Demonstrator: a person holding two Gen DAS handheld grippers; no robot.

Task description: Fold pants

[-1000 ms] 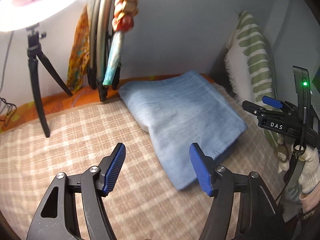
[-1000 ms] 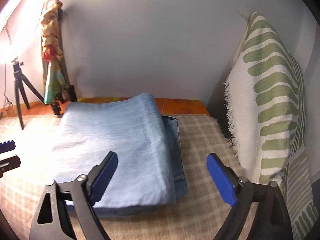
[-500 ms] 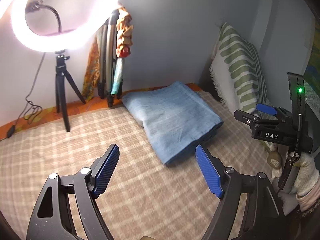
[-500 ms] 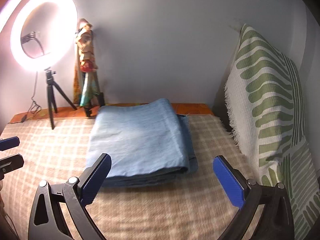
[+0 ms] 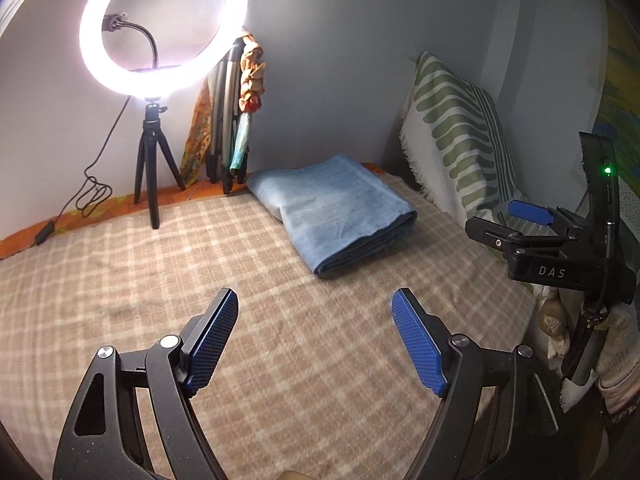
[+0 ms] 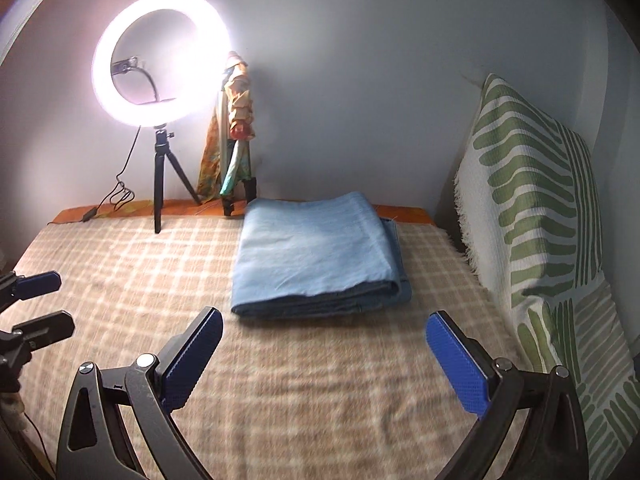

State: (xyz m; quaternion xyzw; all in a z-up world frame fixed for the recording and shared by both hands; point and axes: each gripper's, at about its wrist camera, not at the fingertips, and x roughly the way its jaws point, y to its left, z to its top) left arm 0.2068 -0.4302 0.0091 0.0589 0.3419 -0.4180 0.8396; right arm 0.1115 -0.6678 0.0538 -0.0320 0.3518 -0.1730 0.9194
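Observation:
The folded light-blue denim pants [image 5: 336, 208] [image 6: 316, 252] lie as a flat rectangular stack on the checked beige blanket [image 5: 160, 280] [image 6: 120, 280], near the back wall. My left gripper [image 5: 314, 300] hovers over bare blanket, short of the stack and to its left, open with nothing between its blue pads. My right gripper [image 6: 324, 320] is held wide open in front of the stack's near edge, apart from it and empty. Each gripper also shows at the edge of the other's view: the right gripper [image 5: 496, 218] and the left gripper [image 6: 52, 304].
A lit ring light [image 5: 92, 28] [image 6: 102, 64] on a black tripod [image 5: 152, 168] stands at the back left, its cable trailing left. Bundled cloth and folded stands [image 5: 248, 92] lean on the wall. A green-striped pillow [image 5: 460, 132] [image 6: 532, 200] lines the right side.
Both grippers have pulled back and risen away from the pants, which now look smaller and farther off. The ring light has come into view. Both sets of jaws stand a little wider.

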